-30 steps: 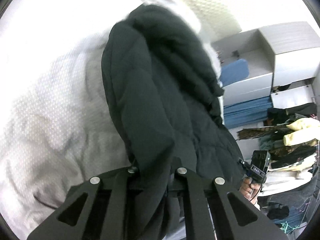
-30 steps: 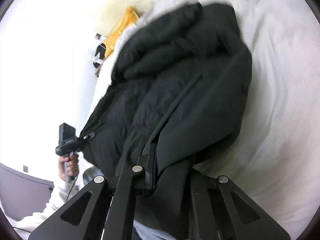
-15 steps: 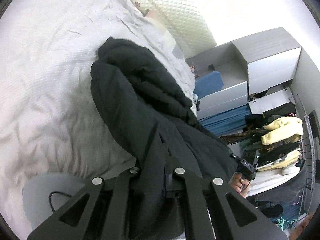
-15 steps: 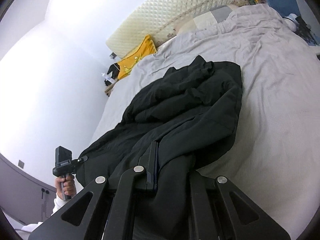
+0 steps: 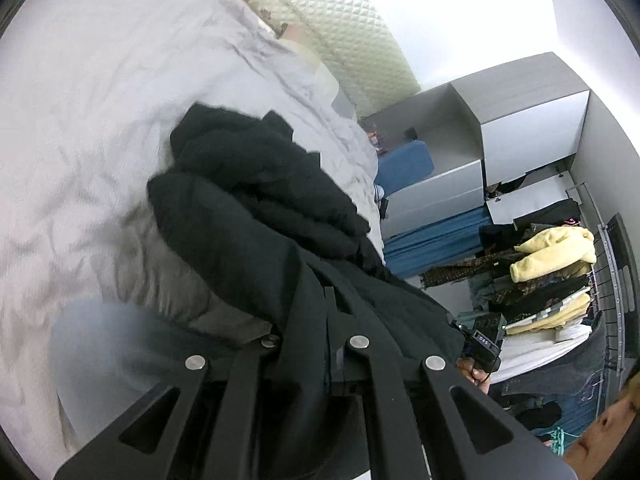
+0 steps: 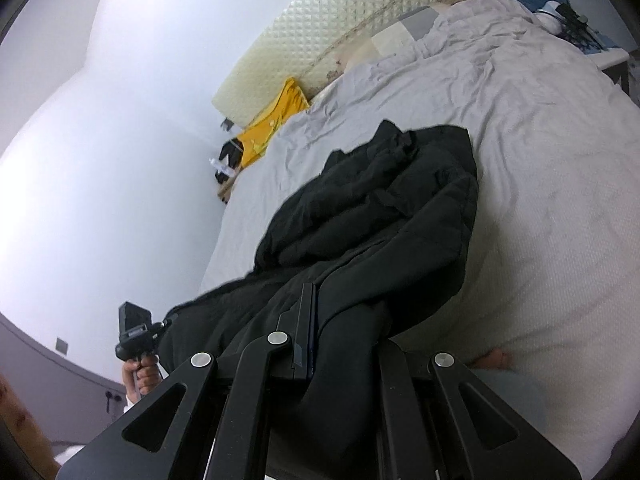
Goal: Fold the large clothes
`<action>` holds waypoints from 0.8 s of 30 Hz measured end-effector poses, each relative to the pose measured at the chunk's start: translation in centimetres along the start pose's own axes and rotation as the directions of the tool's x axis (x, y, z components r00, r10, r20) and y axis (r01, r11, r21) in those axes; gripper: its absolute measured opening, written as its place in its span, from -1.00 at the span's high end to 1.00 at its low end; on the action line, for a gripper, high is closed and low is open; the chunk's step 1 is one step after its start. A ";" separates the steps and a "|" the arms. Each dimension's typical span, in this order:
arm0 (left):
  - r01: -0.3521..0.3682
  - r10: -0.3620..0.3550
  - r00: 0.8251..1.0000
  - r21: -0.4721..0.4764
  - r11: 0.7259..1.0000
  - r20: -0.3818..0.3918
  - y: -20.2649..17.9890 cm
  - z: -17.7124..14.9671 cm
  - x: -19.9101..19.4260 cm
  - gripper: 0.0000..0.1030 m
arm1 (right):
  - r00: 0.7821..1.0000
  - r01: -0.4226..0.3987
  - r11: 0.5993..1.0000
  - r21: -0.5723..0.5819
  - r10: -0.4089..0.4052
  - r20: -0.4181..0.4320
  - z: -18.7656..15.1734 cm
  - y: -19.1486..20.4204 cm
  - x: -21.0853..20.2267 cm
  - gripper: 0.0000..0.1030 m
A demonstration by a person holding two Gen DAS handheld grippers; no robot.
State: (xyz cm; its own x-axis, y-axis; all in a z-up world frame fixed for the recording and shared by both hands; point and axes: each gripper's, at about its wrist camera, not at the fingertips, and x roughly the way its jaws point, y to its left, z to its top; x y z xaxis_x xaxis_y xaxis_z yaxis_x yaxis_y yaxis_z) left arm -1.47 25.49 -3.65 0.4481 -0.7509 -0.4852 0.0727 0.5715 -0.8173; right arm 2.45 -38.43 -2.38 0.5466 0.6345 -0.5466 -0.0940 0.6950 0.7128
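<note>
**Black coat hauled back toward the bed's near edge**

Black and padded, the coat [image 6: 384, 216] lies bunched on the grey bed [image 6: 540, 152], its far end heaped on the cover and its near end lifted off the mattress. The left gripper [image 5: 316, 320] is closed on one part of the near hem, the right gripper [image 6: 340, 320] is clamped on another part of the same edge, and fabric is pinched between both pairs of jaws.

A second ago the coat filled both views and its far end hung up off the cover. Now more of the bed shows around it, the quilted headboard [image 6: 336, 28] and a yellow cushion [image 6: 276, 120] are in plain sight, and the far end has settled onto the cover. My guess is that the coat has been pulled back and laid down.

For the folding, that likely means the spreading step is under way: the bulk is down but crumpled, not flat, so it needs smoothing before any fold.
</note>
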 end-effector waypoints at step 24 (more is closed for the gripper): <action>-0.383 0.384 0.923 -0.050 0.923 0.028 -1.7 26.0 16.5 0.86 | 0.992 0.099 0.868 0.487 -0.124 0.019 21.0 -10.6 15.2 0.91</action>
State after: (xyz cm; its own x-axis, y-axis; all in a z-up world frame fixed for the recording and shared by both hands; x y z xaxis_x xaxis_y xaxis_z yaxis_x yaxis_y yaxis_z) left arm 28.92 20.79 -2.21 0.4663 -0.4640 -0.7532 -0.1487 0.7982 -0.5837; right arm 29.25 -43.25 -8.97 0.5695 0.5372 -0.6222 0.3779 0.5011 0.7785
